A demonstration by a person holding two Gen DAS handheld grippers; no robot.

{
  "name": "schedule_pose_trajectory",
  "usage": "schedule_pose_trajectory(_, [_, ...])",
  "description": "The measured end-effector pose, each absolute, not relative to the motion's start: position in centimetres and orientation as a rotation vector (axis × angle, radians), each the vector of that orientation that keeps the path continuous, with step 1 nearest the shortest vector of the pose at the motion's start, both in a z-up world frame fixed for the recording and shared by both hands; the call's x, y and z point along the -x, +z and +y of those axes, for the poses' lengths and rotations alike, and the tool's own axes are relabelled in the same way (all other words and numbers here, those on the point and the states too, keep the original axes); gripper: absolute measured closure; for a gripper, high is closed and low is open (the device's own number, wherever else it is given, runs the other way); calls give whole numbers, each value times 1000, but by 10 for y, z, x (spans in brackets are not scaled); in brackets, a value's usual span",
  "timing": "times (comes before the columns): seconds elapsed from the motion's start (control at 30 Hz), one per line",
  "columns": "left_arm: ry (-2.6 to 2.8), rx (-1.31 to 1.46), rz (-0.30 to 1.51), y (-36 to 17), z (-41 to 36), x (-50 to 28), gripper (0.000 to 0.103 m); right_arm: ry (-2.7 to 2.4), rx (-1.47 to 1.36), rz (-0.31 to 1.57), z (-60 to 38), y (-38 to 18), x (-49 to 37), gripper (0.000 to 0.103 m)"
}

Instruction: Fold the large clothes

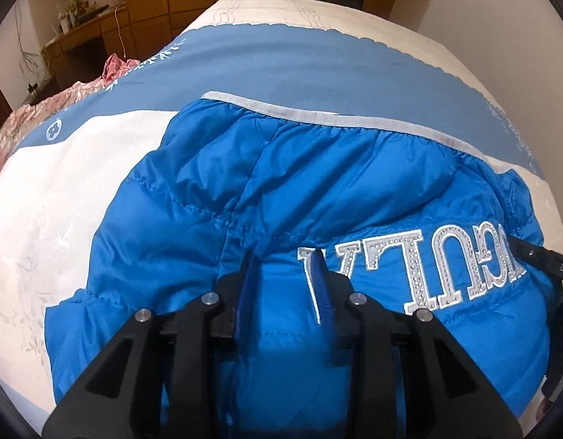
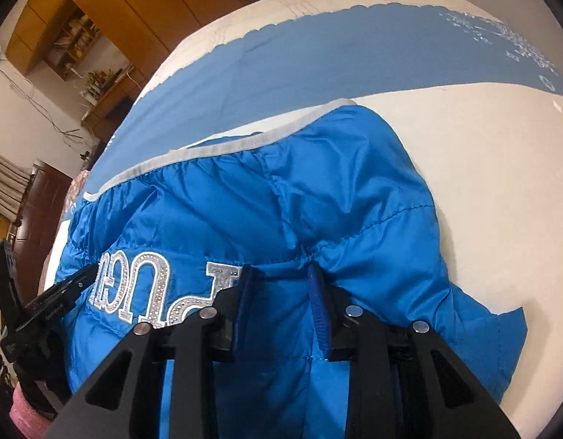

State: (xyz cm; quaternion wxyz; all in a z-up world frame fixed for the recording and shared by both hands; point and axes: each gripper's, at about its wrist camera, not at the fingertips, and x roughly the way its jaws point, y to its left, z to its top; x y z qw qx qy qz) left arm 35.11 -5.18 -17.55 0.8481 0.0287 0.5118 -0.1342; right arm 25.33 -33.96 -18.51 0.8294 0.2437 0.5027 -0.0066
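the blue padded jacket point(image 1: 266, 190) is lying spread on the bed point(image 1: 62, 197), letters facing up. its grey hem band point(image 1: 318, 115) is forming the far edge, running across the blue stripe of the bedcover point(image 1: 281, 62).

the left gripper point(image 1: 286, 274) is sitting low over the near part of the jacket. its fingers point(image 1: 249, 285) are standing apart with blue fabric bulging up between them; whether they are pinching a fold cannot be told. the silver lettering point(image 1: 427, 270) is lying just to its right.

the right gripper point(image 2: 281, 285) is sitting at a seam gather, its fingers point(image 2: 318, 303) likewise apart with fabric between them, grasp unclear. the jacket's right edge is ending on bare white bedcover point(image 2: 500, 183), leaving open room on that side. on the left side, white bedcover is showing beyond the jacket edge, with pink bedding point(image 1: 25, 120) near the bed's rim.
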Motion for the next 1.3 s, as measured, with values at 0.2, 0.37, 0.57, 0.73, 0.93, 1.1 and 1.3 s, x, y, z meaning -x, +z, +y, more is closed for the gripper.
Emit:
schedule_pose_trajectory(0.2, [-285, 2, 1097, -150, -30, -344, 71, 10, -570, 1057, -355, -151, -231, 60])
schedule_pose_trajectory(0.37, [-247, 64, 1061, -119, 38, -324, 40, -55, -568, 1039, -395, -125, -181, 33])
schedule_pose_trajectory(0.57, [-253, 160, 1142, -134, 94, -312, 32, -48, -661, 1126, -422, -150, -161, 19])
schedule_pose_trajectory(0.73, [-308, 226, 1177, -159, 98, -310, 25, 8, -761, 1159, -425, -178, -160, 19])
schedule_pose_trajectory(0.93, [-326, 317, 1219, -182, 98, -325, 16, 65, -868, 1147, -424, -200, -171, 17])
schedule_pose_trajectory(1.1, [-341, 379, 1227, -184, 90, -334, 52, 97, -854, 1137, -416, -195, -180, 52])
schedule_pose_trajectory(1.3, [-337, 398, 1153, -155, 83, -319, 86, 155, -873, 1078, -414, -168, -170, 80])
